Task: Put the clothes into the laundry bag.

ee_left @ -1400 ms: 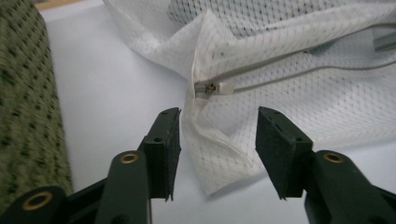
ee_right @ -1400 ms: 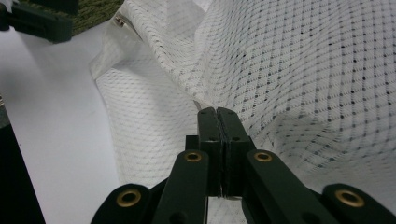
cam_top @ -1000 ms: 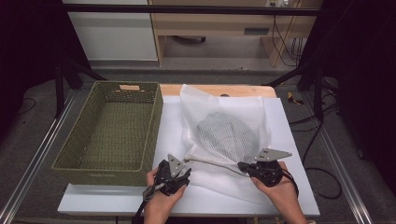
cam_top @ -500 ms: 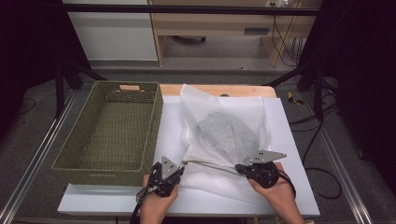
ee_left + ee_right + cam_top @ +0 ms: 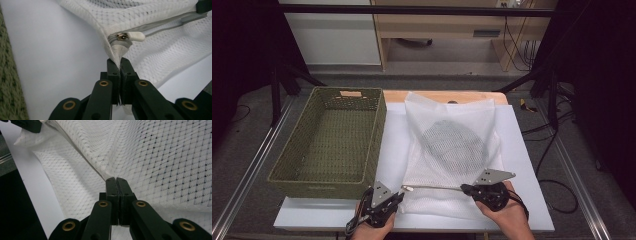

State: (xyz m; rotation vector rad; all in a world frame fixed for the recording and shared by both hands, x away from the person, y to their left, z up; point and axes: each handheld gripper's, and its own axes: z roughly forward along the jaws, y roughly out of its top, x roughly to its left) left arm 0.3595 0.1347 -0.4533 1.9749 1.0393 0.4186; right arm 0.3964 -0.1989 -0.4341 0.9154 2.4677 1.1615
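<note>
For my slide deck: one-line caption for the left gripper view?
Left gripper shut on the corner of a white mesh laundry bag, just below its zipper pull.

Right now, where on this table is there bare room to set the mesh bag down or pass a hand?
The wicker basket is empty inside. A bare strip of white board runs between it and the mesh bag; another lies right of the bag. The front edge is crowded: the left gripper and the right gripper both grip the bag there.

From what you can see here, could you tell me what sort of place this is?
Probably a lab recording station: a white table ringed by dark stands, cables on grey floor, with a mesh bag and basket laid out.
</note>
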